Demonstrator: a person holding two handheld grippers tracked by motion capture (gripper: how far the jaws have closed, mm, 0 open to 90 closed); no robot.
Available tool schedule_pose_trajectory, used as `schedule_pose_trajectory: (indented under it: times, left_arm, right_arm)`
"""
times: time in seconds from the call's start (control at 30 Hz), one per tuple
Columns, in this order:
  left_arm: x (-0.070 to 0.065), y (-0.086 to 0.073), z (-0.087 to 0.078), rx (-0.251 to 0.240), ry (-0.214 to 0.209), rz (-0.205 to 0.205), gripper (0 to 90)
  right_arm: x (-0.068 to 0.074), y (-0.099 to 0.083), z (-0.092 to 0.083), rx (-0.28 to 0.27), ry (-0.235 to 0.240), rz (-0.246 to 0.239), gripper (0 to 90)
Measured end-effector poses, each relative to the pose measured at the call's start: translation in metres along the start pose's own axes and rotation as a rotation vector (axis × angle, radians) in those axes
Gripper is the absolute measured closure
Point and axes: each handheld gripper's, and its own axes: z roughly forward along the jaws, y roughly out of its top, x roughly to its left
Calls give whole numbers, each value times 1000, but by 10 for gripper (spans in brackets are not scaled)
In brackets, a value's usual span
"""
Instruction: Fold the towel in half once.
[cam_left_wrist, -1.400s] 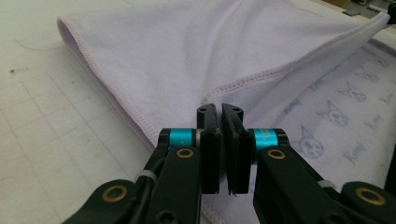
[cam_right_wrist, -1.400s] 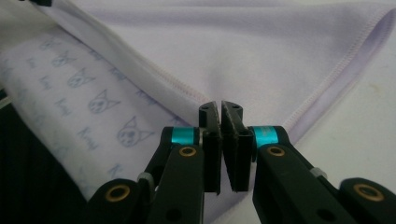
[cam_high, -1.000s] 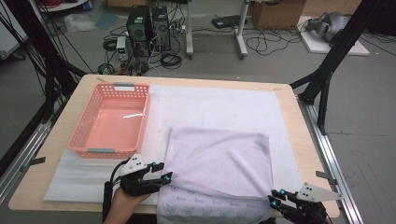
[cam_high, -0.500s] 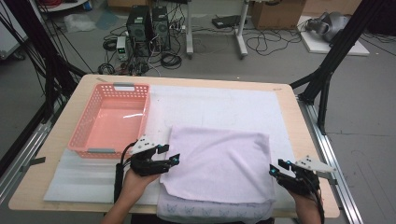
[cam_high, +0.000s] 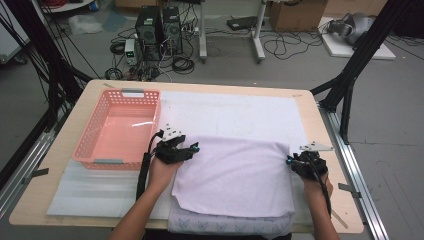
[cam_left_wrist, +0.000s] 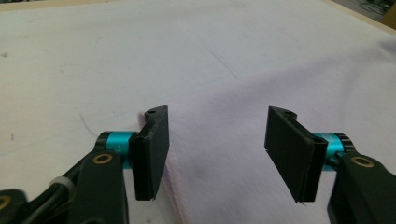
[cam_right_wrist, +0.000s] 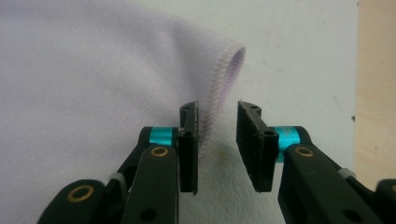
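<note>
A pale lilac cloth (cam_high: 235, 175) lies folded flat on a white mat (cam_high: 230, 110). My left gripper (cam_high: 192, 149) is at the cloth's far left corner. In the left gripper view that gripper (cam_left_wrist: 217, 121) is open, with the cloth's edge (cam_left_wrist: 261, 84) lying under the gap; its jaws have just been closing slightly. My right gripper (cam_high: 290, 160) is at the cloth's far right corner. In the right gripper view this gripper (cam_right_wrist: 218, 109) has the stitched hem (cam_right_wrist: 219, 70) between its jaws, which have just been closing. A gap still shows beside the hem.
A pink plastic basket (cam_high: 122, 95) stands at the back left of the wooden table (cam_high: 320, 120), close to my left hand. A patterned layer of fabric (cam_high: 225, 225) sticks out under the lilac cloth at the near edge.
Both hands have moved from the table's near edge along the cloth's sides up to its far corners. The right jaws stand narrower than before. The cloth has stayed where it was.
</note>
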Motion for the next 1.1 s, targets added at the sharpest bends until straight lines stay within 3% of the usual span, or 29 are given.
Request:
schedule_pose_trajectory:
  times: [0.13, 0.23, 0.43, 0.53, 0.6, 0.7, 0.77, 0.8, 0.83, 0.87, 0.97, 1.1]
  left_arm:
    - [7, -1, 13, 53, 49, -29, 417]
    - [12, -4, 18, 86, 57, -57, 416]
    - [9, -5, 19, 140, 41, -43, 453]
    - [8, -6, 19, 146, 67, -35, 516]
    - [7, -6, 18, 148, 87, -22, 607]
    - [7, -6, 17, 149, 32, -6, 810]
    - [5, -7, 18, 148, 34, 10, 833]
    - [6, -7, 17, 149, 28, -1, 839]
    - [8, -7, 17, 145, 16, -13, 841]
    - [9, -7, 17, 148, 10, -18, 842]
    - [9, -6, 17, 144, 8, -24, 844]
    - [13, -2, 15, 91, 9, -57, 850]
  right_arm:
    - [-2, -1, -4, -48, 57, -4, 621]
    - [0, -1, -7, -71, 97, 19, 553]
    - [10, -1, 3, -4, 124, -27, 493]
    - [9, -2, 4, -3, 131, -10, 489]
    - [9, -3, 5, -5, 131, 4, 486]
    - [10, -2, 4, 3, 134, -8, 547]
    - [10, -2, 4, 4, 138, -12, 584]
    - [10, -2, 4, 4, 139, -10, 659]
    - [10, -1, 4, 5, 172, -6, 762]
    - [12, -1, 4, 5, 188, -12, 781]
    - [16, 0, 3, 7, 175, -35, 827]
    - [10, 2, 6, -19, 193, -42, 846]
